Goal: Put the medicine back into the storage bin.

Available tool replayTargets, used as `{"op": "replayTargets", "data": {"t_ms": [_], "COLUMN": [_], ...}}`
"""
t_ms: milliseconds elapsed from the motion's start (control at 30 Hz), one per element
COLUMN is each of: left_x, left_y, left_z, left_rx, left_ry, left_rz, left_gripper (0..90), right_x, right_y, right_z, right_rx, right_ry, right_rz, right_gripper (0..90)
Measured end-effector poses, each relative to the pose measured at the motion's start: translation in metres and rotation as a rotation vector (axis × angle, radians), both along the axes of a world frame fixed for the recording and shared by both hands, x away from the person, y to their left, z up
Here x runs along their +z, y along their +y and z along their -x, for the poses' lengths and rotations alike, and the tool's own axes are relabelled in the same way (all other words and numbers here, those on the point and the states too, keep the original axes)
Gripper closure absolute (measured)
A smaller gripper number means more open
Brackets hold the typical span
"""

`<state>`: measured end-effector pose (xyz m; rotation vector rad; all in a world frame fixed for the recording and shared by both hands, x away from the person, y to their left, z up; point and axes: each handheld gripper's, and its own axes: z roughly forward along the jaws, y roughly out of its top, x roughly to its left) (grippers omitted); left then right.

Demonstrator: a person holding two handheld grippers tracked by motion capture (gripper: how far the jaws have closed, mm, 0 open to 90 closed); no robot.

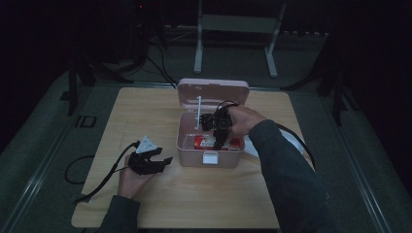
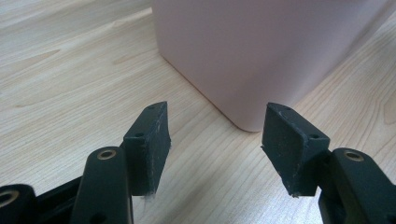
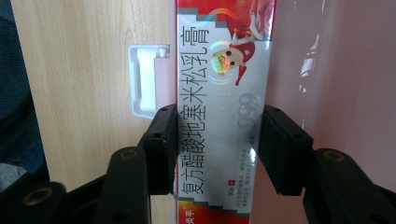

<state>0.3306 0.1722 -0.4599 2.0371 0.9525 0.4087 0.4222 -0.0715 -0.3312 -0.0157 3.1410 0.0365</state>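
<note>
Red and white box (image 3: 219, 116) lying inside the pink tub (image 1: 189, 154) at the middle of the high view, squeezed on both sides by the right gripper (image 3: 217, 144). Left gripper (image 2: 215, 140) resting wide open at lower left, holding nothing, on the wooden table (image 1: 204, 199).

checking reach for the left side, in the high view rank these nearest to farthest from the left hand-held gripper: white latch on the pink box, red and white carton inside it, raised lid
1. white latch, on the front wall of the pink box, just right of the left hand-held gripper.
2. red and white carton, inside the box behind the latch, between the right hand-held gripper's jaws.
3. raised lid, standing at the box's far side.
</note>
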Motion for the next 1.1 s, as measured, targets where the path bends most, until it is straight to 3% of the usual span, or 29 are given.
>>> {"op": "replayTargets", "data": {"t_ms": [267,567,767,1100], "left_x": [0.000,0.000,0.000,0.000], "left_y": [0.000,0.000,0.000,0.001], "left_z": [0.000,0.000,0.000,0.000], "left_rx": [0.000,0.001,0.001,0.001], "left_ry": [-0.001,0.000,0.001,0.001], "left_rz": [0.001,0.001,-0.004,-0.004], "left_gripper": [41.0,41.1,41.0,41.0], "right_x": [-0.001,-0.002,0.000,0.009], "right_y": [0.000,0.001,0.002,-0.007], "right_z": [0.001,0.001,-0.002,0.001], "right_rx": [-0.009,-0.006,-0.035,-0.040], "right_ry": [0.001,0.008,0.038,0.005], "right_rz": [0.017,-0.003,-0.029,-0.046], "right_gripper": [50.5,50.3,47.1,49.7]}}
